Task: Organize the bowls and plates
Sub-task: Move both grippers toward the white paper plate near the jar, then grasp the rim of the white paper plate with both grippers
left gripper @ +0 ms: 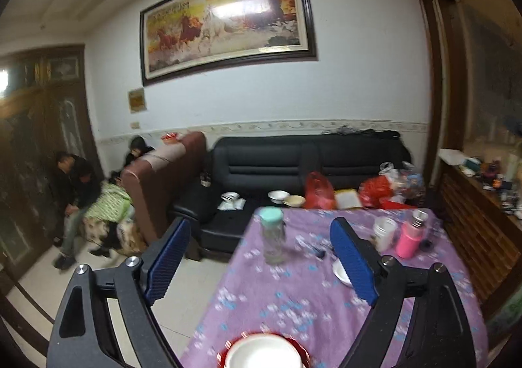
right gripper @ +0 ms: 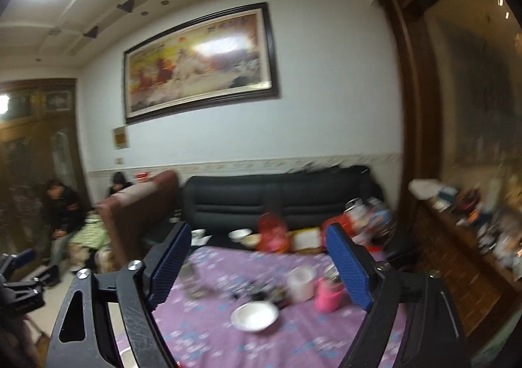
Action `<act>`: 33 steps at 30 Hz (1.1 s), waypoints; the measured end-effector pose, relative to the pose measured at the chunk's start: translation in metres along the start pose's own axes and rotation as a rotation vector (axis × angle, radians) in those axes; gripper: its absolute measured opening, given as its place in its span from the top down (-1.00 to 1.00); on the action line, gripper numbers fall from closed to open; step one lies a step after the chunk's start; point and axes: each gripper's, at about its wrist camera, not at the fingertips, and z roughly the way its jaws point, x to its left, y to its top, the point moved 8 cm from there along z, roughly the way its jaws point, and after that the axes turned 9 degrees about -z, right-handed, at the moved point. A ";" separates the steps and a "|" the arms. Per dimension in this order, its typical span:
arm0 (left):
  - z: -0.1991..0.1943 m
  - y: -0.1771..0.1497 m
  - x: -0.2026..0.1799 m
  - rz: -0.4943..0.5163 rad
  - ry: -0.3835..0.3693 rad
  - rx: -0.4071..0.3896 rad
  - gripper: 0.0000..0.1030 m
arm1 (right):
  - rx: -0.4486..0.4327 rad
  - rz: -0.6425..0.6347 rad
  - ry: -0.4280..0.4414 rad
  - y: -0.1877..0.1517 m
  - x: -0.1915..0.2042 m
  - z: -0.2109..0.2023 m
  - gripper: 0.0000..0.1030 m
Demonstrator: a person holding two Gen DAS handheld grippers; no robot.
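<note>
Both grippers hang above the purple floral tablecloth [left gripper: 293,296] with their blue pads spread wide and nothing between them — neither one carries a dish at this moment. The left gripper [left gripper: 261,257] looks out over the cloth's near edge, and directly under it, at that edge, sits a white bowl [left gripper: 262,353] nested on a red plate [left gripper: 225,348]; the stacking suggests that part of the sorting is already done, with the pair parked close to the person so the middle of the cloth stays free. The right gripper [right gripper: 257,265] points toward the cloth's centre, where a lone white bowl [right gripper: 255,315] rests flat and apart from the stack. It is probably the next piece to gather.

Past that bowl, toward the far side of the cloth, stand a pink bottle [right gripper: 328,294] and a white cup [right gripper: 301,283], and on the left part of the cloth a clear bottle with a mint lid [left gripper: 273,234] — clutter the reach has to pass beside. Beyond the cloth's far edge, on the black sofa [left gripper: 293,159], more bowls [left gripper: 287,197] lie next to red bags [left gripper: 318,190], seemingly set aside rather than sorted. The open jaws fit an approach rather than a carry.
</note>
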 end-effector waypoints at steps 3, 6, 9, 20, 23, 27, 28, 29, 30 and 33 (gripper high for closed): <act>0.036 0.002 -0.028 0.029 -0.023 0.051 -0.84 | 0.093 -0.014 -0.006 -0.014 -0.002 0.041 -0.80; 0.086 -0.031 -0.057 -0.011 -0.120 0.185 -0.84 | 0.208 0.039 0.066 -0.062 -0.001 0.096 -0.80; 0.143 -0.083 -0.084 -0.044 -0.177 0.328 -0.84 | 0.343 0.083 0.110 -0.131 0.001 0.158 -0.77; 0.334 -0.240 -0.147 -0.170 -0.188 0.690 -0.23 | 0.684 0.278 0.227 -0.341 0.007 0.324 -0.31; 0.369 -0.278 -0.151 -0.279 -0.202 0.791 -0.19 | 0.729 0.356 0.252 -0.372 0.011 0.352 -0.10; 0.401 -0.306 -0.157 -0.379 -0.219 0.849 -0.18 | 0.739 0.431 0.287 -0.394 0.012 0.378 -0.08; 0.406 -0.309 -0.160 -0.389 -0.221 0.850 -0.18 | 0.740 0.441 0.295 -0.397 0.012 0.383 -0.08; 0.411 -0.311 -0.162 -0.391 -0.225 0.853 -0.18 | 0.747 0.449 0.303 -0.401 0.013 0.388 -0.08; 0.416 -0.314 -0.165 -0.390 -0.226 0.855 -0.18 | 0.752 0.454 0.308 -0.404 0.015 0.391 -0.08; 0.428 -0.322 -0.170 -0.391 -0.223 0.871 -0.18 | 0.768 0.464 0.326 -0.413 0.020 0.400 -0.08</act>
